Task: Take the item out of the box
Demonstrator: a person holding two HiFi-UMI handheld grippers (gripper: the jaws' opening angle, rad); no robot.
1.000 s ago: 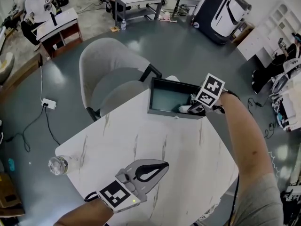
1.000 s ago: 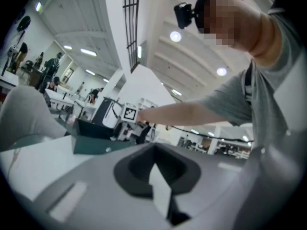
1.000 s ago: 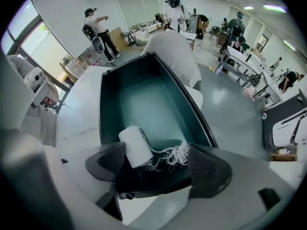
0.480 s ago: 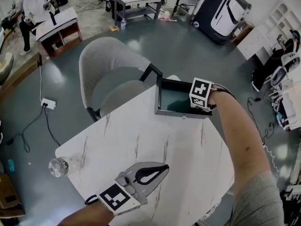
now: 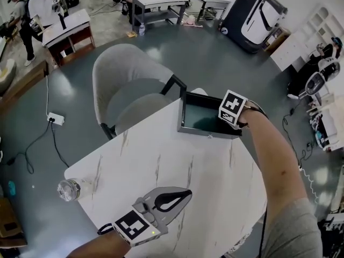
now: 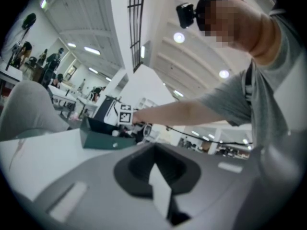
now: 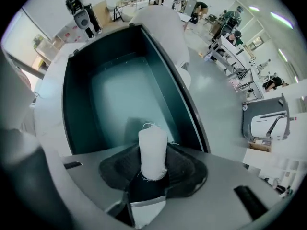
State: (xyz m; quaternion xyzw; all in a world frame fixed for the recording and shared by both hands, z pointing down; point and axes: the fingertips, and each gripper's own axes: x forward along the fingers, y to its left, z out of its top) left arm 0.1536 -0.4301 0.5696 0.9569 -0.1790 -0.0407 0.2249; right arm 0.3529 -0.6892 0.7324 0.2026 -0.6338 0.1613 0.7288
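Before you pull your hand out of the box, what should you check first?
1. Item between the right tongs: ok. The white roll stands between the jaws, which are closing on it.
2. Grip firm enough to lift: cannot tell.
3. Way up out of the box: ok. The top is open and nothing lies over the roll.
4. Left tongs out of the way: ok. They are shut, empty and rest on the table, apart from the box.
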